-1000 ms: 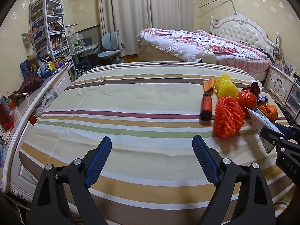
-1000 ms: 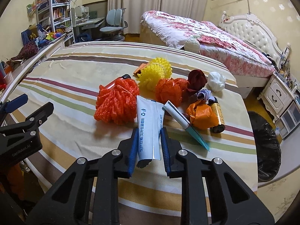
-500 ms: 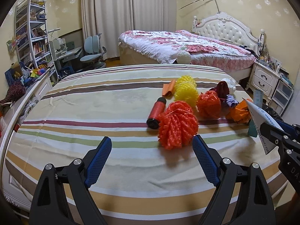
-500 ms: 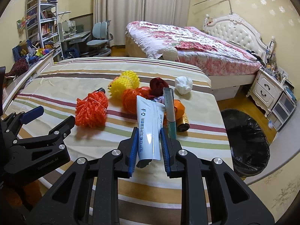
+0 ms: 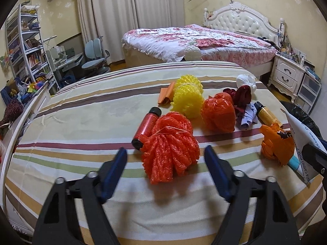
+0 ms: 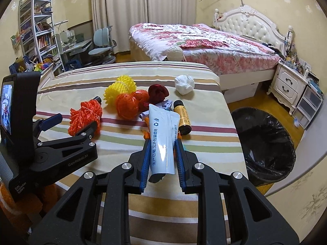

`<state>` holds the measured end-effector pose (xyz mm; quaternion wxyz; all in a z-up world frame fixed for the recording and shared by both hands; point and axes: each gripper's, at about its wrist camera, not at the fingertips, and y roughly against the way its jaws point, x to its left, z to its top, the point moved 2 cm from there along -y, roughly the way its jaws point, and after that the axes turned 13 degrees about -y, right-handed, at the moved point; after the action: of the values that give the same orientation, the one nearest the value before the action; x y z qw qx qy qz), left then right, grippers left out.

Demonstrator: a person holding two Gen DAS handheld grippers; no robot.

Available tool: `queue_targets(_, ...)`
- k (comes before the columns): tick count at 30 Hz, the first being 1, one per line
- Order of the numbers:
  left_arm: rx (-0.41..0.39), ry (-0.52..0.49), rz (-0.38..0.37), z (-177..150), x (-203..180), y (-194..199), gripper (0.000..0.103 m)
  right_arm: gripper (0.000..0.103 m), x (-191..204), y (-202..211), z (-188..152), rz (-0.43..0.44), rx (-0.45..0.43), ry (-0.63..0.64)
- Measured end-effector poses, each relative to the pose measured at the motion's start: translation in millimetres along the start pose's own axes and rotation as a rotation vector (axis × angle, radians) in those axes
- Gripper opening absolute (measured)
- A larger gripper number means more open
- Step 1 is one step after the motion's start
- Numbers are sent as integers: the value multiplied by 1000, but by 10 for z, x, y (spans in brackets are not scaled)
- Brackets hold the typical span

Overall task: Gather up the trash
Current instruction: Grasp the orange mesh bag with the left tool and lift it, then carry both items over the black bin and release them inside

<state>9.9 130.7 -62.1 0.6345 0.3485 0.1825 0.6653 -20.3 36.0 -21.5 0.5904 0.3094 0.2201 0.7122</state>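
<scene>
Right tool [image 6: 161, 153] around tube [image 6: 162, 134]

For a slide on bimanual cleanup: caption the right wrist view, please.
Right gripper clamps a white tube above the striped bed, black-lined trash bin to its right.

From my left tongs the lens looks steeply down, close over the striped bed [image 5: 85, 122] toward the far headboard [image 5: 241, 20], while from my right tongs it faces likewise from further right, both views sharing the orange mesh ball [image 5: 169, 149] [image 6: 85, 116].
</scene>
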Motion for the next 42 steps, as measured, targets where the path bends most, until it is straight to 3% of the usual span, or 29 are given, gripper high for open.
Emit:
queue_targets(4, 9, -1, -31, -31, 11, -23, 42, 23, -2, -1, -10, 0, 0, 2)
queue_targets(7, -17, 3, -54, -55, 34, 42, 37, 23, 9, -21, -26, 0, 1, 6)
queue_targets(16, -118, 57, -33, -5, 243, 486, 36, 23, 57, 7, -34, 8, -18, 18)
queue_targets(27, -238, 96, -36, 168, 286, 943, 36, 23, -114, 325, 220, -15, -118, -13)
queue_targets(34, -275, 56, -100, 415, -18, 880, 36, 23, -587, 362, 388, -103, -164, -83)
queue_targets(42, -296, -47, -210, 805, -741, 643, 36, 23, -1287, 187, 518, -205, -170, -177)
